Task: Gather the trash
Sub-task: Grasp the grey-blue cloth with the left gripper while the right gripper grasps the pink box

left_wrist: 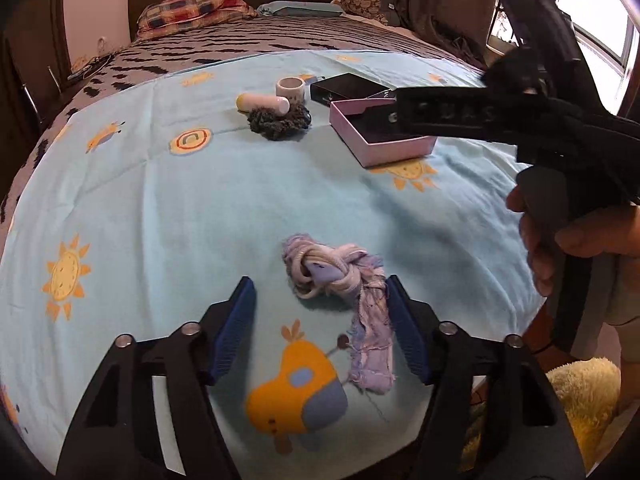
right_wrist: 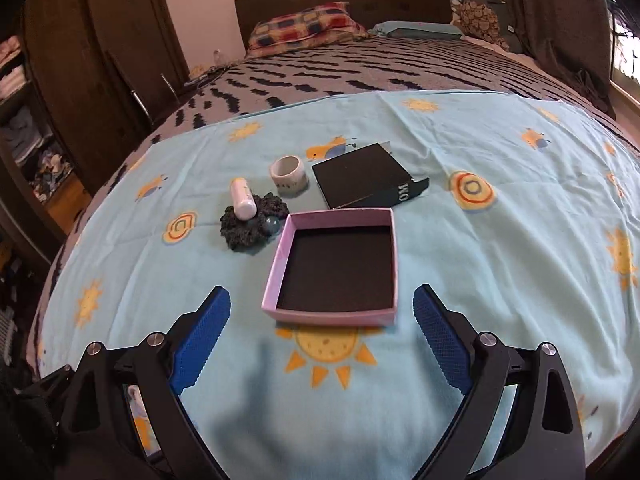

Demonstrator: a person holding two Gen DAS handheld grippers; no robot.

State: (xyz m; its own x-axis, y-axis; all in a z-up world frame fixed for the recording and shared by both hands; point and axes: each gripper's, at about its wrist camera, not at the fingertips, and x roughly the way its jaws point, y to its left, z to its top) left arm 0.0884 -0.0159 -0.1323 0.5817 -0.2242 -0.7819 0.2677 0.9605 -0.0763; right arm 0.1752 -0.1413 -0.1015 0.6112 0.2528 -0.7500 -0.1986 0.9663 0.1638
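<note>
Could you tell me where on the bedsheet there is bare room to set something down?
The sheet lies bare right of the pink box, and also between that box and the rag bundle near the left gripper. It is crowded behind the box, where tube, cup, dark scrunchie and black lid cluster.

Bed (right_wrist: 400, 64) w/ grey-black patterned cover; light-blue sheet (right_wrist: 480, 248) w/ sun prints spread over near part. On sheet: open pink box (right_wrist: 280, 264), black lid (right_wrist: 360, 176) just behind it, white cup (right_wrist: 288, 172), dark fuzzy scrunchie (right_wrist: 240, 228) w/ white tube (right_wrist: 242, 198) resting on it, knotted purple-white rag (left_wrist: 344, 284) near front. Pillows (right_wrist: 304, 24) at headboard.
</note>
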